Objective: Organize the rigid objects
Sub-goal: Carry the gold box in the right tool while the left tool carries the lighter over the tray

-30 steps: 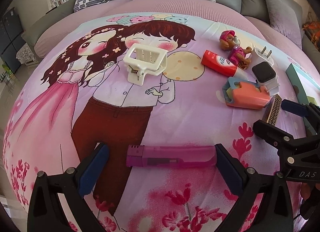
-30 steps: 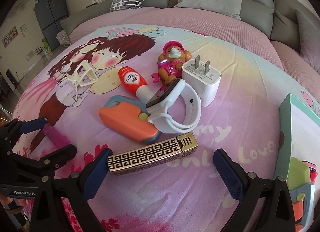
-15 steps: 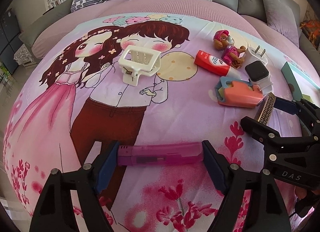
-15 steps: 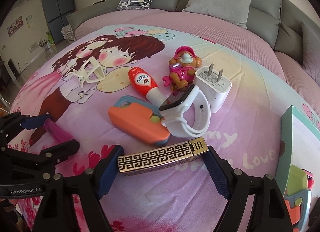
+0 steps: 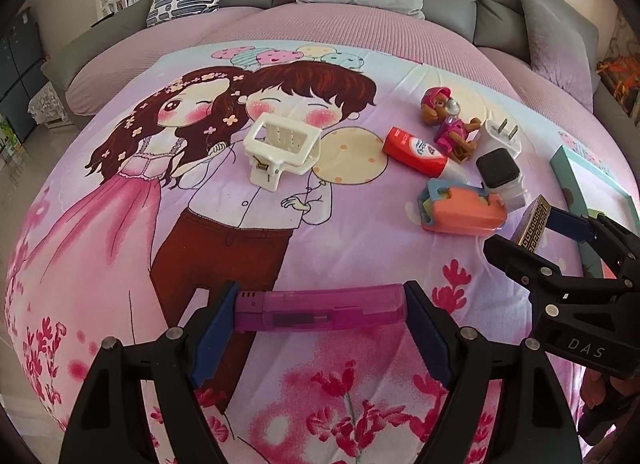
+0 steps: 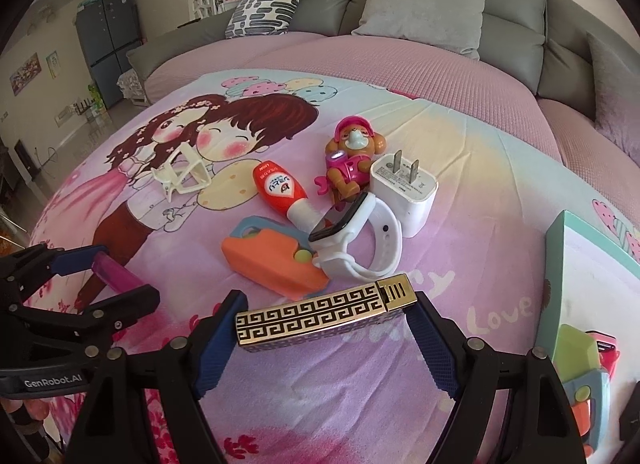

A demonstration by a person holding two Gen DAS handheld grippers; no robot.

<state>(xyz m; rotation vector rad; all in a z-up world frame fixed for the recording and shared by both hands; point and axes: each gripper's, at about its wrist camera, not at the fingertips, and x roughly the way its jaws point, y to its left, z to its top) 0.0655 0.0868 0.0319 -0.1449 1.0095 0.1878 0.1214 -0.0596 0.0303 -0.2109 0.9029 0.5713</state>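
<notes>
Since the earlier pictures, the blue-padded jaws of the left gripper (image 5: pixel 320 304) have been drawn in from well apart until they press on both ends of the translucent purple plastic lighter (image 5: pixel 320 309) at the lower centre of the left wrist view. Likewise, the right gripper (image 6: pixel 326 320) has been narrowed from wide open onto the ends of the gold-and-black key-patterned metal lighter (image 6: pixel 324 314) at the lower centre of its view.

Translucent magenta lighter (image 5: pixel 320 307); gold lighter (image 6: pixel 326 310), black Greek-key pattern.
</notes>
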